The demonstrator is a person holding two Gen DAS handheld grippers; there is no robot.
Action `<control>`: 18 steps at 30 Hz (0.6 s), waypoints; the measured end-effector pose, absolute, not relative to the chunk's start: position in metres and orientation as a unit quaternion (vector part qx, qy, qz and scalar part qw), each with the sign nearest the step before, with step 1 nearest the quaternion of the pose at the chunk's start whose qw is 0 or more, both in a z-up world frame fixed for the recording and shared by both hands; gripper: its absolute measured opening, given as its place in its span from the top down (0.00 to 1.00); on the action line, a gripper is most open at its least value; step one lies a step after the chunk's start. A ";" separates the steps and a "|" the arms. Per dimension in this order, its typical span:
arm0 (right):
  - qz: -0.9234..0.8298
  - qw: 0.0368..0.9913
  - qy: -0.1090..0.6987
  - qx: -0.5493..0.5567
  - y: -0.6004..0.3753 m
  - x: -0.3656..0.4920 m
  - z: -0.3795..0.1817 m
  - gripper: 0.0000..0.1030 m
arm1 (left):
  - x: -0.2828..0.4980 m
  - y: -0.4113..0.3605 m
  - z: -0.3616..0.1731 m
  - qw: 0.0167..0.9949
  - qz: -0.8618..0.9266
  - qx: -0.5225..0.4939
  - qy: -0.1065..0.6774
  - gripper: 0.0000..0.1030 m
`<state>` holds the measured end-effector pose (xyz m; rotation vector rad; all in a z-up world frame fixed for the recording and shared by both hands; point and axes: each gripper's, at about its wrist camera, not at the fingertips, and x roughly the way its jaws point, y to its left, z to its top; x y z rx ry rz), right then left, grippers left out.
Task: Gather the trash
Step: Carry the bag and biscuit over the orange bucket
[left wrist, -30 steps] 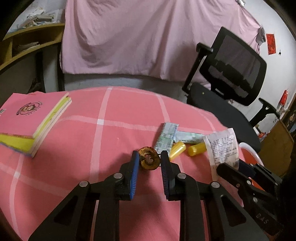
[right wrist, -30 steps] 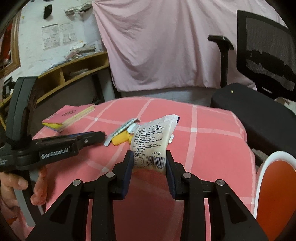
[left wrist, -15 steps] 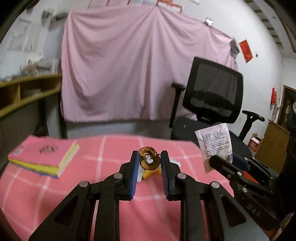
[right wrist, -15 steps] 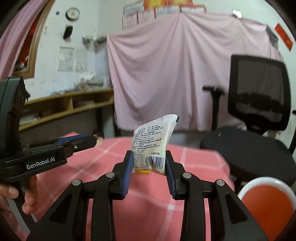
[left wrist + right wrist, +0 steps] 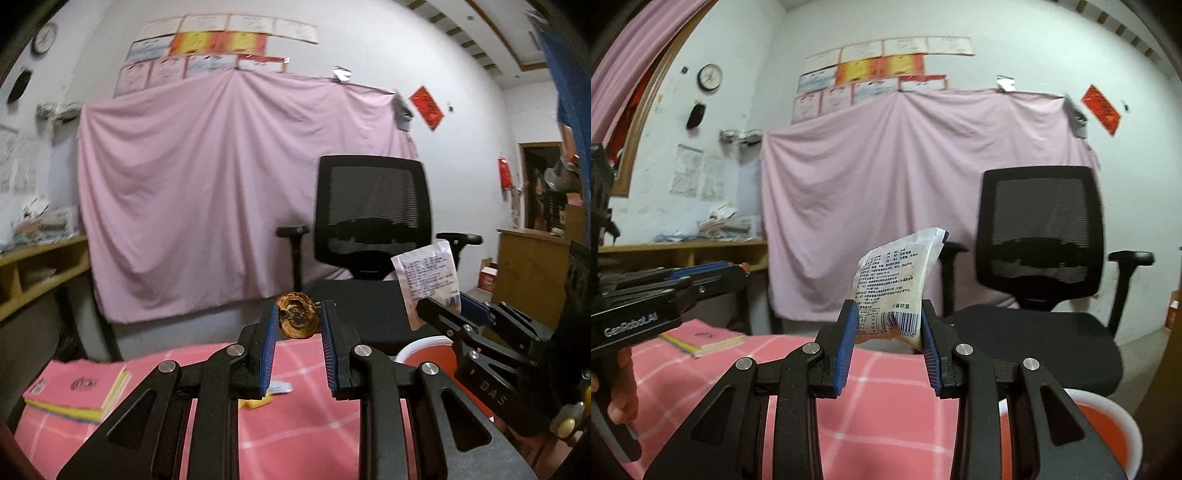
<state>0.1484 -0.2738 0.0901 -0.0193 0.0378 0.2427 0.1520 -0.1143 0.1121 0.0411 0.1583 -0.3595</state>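
Left wrist view: the left gripper (image 5: 298, 320) pinches a brown, dried fruit scrap (image 5: 297, 319) between narrowly parted fingers, held above the pink checked bench (image 5: 295, 432). The right gripper (image 5: 889, 325) clamps one white printed wrapper (image 5: 896, 291) the same way. One red bin with a white rim (image 5: 1108, 435) sits below right, cut off. A stack of books (image 5: 77, 391) lies on the bench; two small scraps (image 5: 266, 395) are half hidden behind the fingers.

Black grippers (image 5: 298, 328) — blue-padded jaws, silver screws.

"genrobot.ai" on left gripper (image 5: 746, 271) body, "das" (faint) on right gripper (image 5: 458, 306) body
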 end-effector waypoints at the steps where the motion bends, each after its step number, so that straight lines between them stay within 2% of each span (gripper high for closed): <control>1: 0.115 0.993 0.018 -0.008 -0.279 0.147 0.090 0.70 | 0.152 -0.121 0.113 0.979 -0.186 0.025 0.077 0.81; 18: 0.010 0.999 0.032 0.019 -0.362 0.132 0.080 0.69 | 0.164 -0.227 0.109 0.953 -0.280 0.051 0.108 0.81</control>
